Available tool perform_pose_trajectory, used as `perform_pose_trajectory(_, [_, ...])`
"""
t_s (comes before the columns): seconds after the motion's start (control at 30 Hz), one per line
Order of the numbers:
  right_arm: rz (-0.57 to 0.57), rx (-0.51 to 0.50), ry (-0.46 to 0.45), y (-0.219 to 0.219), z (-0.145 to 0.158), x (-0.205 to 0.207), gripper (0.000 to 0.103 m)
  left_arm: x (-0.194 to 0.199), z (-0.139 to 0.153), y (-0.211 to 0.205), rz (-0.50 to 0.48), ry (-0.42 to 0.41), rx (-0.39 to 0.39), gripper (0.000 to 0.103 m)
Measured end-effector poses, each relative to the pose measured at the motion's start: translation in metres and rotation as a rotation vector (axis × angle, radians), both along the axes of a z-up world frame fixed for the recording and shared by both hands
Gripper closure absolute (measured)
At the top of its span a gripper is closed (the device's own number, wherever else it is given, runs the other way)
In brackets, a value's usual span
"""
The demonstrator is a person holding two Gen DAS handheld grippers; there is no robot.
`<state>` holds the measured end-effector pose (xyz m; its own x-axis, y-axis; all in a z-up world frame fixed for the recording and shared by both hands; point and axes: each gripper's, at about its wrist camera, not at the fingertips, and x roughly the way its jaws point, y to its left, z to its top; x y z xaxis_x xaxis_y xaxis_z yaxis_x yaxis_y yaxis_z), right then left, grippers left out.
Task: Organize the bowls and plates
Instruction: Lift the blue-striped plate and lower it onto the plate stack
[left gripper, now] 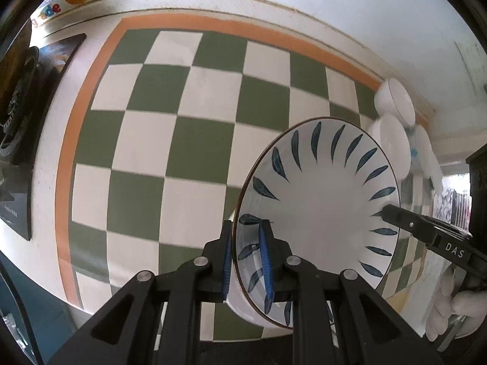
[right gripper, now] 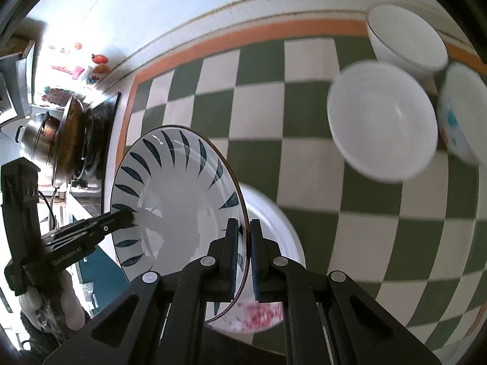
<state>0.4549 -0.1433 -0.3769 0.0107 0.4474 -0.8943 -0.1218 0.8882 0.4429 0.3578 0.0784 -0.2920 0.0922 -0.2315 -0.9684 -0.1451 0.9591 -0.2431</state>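
A white bowl with blue leaf strokes (left gripper: 319, 213) hangs tilted above the checkered cloth, held at two opposite sides of its rim. My left gripper (left gripper: 246, 228) is shut on the near rim, one finger inside and one outside. The right gripper's fingertips (left gripper: 388, 213) clamp the far rim. In the right wrist view the same bowl (right gripper: 173, 200) stands on edge, with my right gripper (right gripper: 244, 225) shut on its rim and the left gripper (right gripper: 127, 216) biting the opposite side. Three other bowls sit at the far right: a plain white bowl (right gripper: 383, 121), another white bowl (right gripper: 408, 36) and a patterned bowl (right gripper: 462, 112).
The green and white checkered cloth (left gripper: 182, 121) with an orange border covers the table. A white dish with pink marks (right gripper: 268, 307) shows blurred behind the held bowl. A metal pot (right gripper: 61, 133) stands on a black cooker (left gripper: 18, 106) at the left. A gloved hand (left gripper: 450, 307) holds the right gripper.
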Motion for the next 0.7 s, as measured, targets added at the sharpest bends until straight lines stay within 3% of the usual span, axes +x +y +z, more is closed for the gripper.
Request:
perform_pose_trajectory(0.27, [-0.03, -0.013, 0.029, -0.012, -0.016, -0.042, 0.094, -0.019, -0.007, -0.013, -0.06, 0.011, 0.005, 0.089])
perform_pose_trajectory(0.7, [-0.068, -0.046, 0.047, -0.021, -0.04, -0.052, 0.094, -0.023, -0.037, -0.028, -0.097, 0.058, 0.006, 0.088])
